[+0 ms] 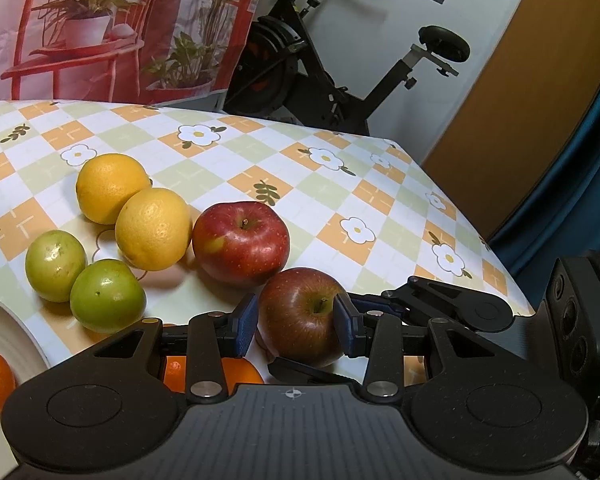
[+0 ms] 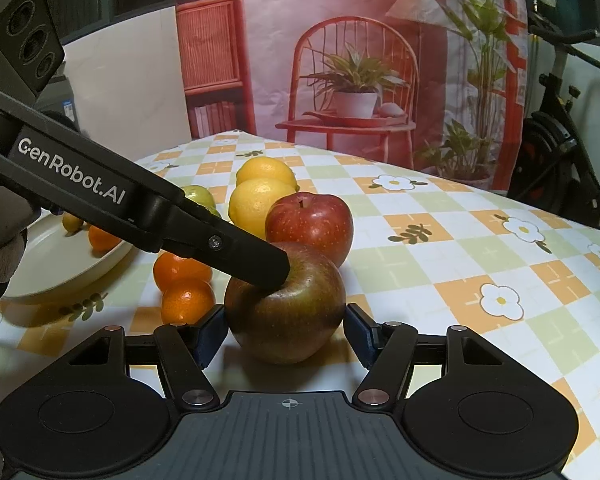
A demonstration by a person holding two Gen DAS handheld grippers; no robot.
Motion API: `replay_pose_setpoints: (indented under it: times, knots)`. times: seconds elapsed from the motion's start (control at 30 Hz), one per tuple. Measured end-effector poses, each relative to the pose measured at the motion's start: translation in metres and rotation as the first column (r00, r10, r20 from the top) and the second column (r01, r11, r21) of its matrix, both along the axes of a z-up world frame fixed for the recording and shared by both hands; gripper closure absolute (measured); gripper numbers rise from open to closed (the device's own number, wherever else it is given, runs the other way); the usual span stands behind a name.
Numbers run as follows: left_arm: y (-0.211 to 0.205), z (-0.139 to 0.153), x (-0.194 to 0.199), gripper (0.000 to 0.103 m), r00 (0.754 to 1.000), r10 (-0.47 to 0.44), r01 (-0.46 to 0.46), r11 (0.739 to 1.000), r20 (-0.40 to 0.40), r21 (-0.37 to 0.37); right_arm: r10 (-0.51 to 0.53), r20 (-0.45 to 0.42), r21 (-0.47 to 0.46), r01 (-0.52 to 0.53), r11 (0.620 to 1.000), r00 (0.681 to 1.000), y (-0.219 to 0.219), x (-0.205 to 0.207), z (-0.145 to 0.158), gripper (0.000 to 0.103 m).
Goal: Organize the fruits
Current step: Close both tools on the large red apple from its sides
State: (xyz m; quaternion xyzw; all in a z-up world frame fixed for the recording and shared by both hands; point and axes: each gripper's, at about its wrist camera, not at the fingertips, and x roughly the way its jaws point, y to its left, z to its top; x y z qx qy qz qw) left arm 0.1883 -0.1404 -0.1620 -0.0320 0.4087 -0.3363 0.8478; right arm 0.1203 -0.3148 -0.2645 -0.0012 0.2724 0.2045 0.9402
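A dull red-brown apple (image 1: 300, 316) stands on the checked tablecloth (image 1: 340, 184) between the pads of my left gripper (image 1: 296, 324), which is shut on it from above. In the right wrist view the same apple (image 2: 288, 312) sits between the pads of my right gripper (image 2: 286, 332), whose jaws stand open a little apart from it; the left gripper's finger (image 2: 240, 256) rests at its top. A brighter red apple (image 1: 241, 243) stands just behind. Two yellow lemons (image 1: 153, 229) and two green fruits (image 1: 107, 296) lie to the left.
A cream plate (image 2: 60, 268) holding small orange and yellow fruits is at the left. Two tangerines (image 2: 186, 280) lie on the cloth beside the held apple. The table edge (image 1: 500, 256) runs along the right. An exercise bike (image 1: 320, 72) stands behind the table.
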Motion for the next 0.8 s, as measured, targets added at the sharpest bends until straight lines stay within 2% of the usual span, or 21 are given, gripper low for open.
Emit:
replay_pose_setpoints:
  times: [0.23,0.43,0.8]
  knots:
    - [-0.0002,0.0006,-0.0001,0.059,1.0,-0.001,0.001,1.0,0.001,0.004,0.0,-0.006,0.004,0.0,1.0,1.0,0.0003,0.0017,-0.0012,0.044]
    - [-0.0006,0.0,0.0009,0.059,1.0,-0.002,0.003,1.0,-0.002,0.006,0.0,-0.027,-0.034,-0.001,0.999,1.0,0.006,0.0043,-0.0038,0.045]
    - [-0.0031,0.0006,0.0009,0.06,1.0,-0.016,0.016,1.0,-0.003,0.006,-0.001,-0.021,-0.024,0.001,1.0,1.0,0.006,0.0028,-0.0034,0.046]
